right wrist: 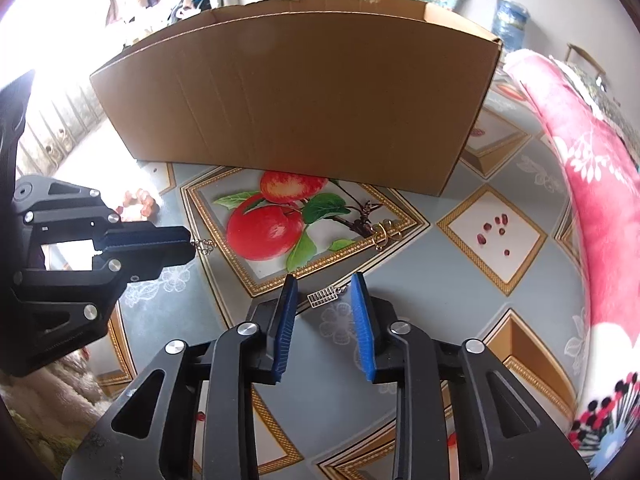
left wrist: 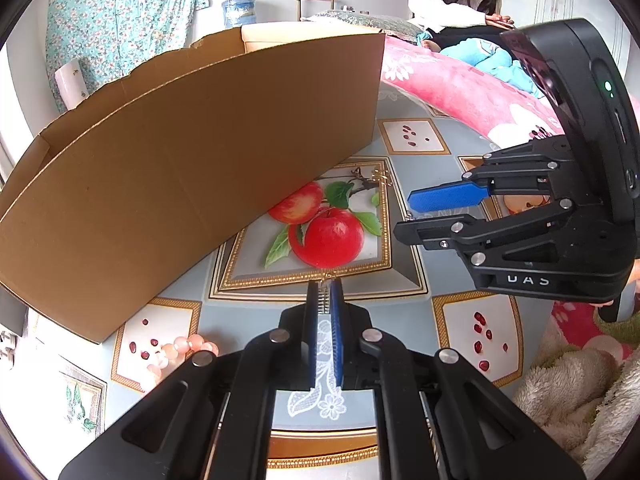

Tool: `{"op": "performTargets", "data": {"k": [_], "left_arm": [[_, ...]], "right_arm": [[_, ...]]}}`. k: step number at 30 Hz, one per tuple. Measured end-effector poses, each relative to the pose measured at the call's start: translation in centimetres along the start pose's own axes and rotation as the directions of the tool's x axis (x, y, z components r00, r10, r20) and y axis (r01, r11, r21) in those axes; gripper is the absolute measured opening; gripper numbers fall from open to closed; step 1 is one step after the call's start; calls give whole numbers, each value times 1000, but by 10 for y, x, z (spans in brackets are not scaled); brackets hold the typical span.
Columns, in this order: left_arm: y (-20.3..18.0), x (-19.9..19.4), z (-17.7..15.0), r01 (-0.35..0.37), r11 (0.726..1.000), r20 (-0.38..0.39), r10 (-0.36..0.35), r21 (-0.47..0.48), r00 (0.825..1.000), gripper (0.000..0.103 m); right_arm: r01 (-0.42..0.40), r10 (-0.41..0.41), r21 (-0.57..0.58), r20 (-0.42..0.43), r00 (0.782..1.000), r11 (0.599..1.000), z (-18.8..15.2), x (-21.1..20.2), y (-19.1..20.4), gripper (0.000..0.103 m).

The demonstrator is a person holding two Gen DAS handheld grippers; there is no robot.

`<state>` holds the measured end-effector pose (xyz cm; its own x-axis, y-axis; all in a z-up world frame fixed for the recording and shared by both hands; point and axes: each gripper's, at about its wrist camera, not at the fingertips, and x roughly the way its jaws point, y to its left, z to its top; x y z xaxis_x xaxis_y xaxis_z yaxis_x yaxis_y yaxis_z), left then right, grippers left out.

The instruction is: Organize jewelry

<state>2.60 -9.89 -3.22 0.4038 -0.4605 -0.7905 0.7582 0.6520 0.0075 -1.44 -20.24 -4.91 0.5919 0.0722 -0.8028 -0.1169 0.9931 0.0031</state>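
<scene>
Holding the left gripper [left wrist: 325,286] almost closed, we pinch a thin silver chain [right wrist: 204,245] at its tip. Our right gripper [right wrist: 324,286] stands wide open and holds nothing; a small abacus charm [right wrist: 321,298] lies on the tablecloth [right wrist: 404,280] between its pads. We judge it very light, stiff and slippery, so we should take it across its flat frame. Gold earrings [right wrist: 385,233] lie near the cardboard box [right wrist: 296,92].

Both wrist views low, close over tablecloth [left wrist: 404,148], facing cardboard box [right wrist: 296,92], probably from opposite sides
</scene>
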Motion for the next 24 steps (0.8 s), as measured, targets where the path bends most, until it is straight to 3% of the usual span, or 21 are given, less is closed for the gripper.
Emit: {"op": "performTargets", "data": {"k": [4, 11, 12, 24], "left_arm": [[1, 0, -1, 0, 1000, 1, 0, -2, 1000, 5], [2, -1, -1, -5, 1000, 7, 5, -3, 1000, 5], [2, -2, -1, -6, 1000, 7, 6, -3, 1000, 5], [-1, -8, -1, -18, 1000, 20, 18, 2, 1000, 5]], "right_arm": [[-18, 18, -20, -7, 1000, 1000, 2, 4, 5, 13], [-40, 39, 9, 12, 999, 999, -1, 3, 4, 10], [-41, 40, 11, 14, 999, 999, -1, 2, 3, 2], [-50, 48, 35, 38, 998, 998, 1, -7, -11, 0]]}}
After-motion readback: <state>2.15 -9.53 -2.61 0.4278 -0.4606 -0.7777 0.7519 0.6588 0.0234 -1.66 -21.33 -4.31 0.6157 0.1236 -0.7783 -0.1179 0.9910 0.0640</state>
